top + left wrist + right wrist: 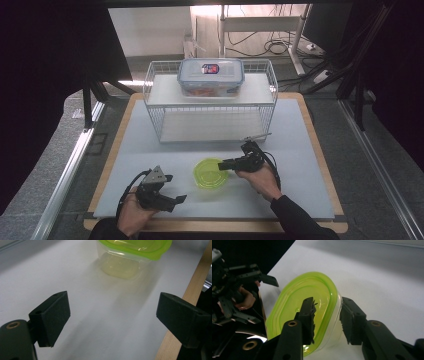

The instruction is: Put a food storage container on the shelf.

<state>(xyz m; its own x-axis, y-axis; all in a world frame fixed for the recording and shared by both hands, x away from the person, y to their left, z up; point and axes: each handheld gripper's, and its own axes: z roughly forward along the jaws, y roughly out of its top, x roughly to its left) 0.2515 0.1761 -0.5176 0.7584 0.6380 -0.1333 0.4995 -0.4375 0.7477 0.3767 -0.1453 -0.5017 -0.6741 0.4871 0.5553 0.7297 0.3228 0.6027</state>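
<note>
Past my grippers, beyond the far edge of my table [320, 165], which has a wooden rim around a pale mat, grey floor [150, 65] runs to a white wall [145, 27]. A white desk frame [260, 22] stands there in bright light, with cables [272, 47] looped on the floor beneath it. Black curtains [45, 75] hang off to both sides of me. A metal rail [65, 175] lies along the grey floor [380, 170] at each side of the table.
</note>
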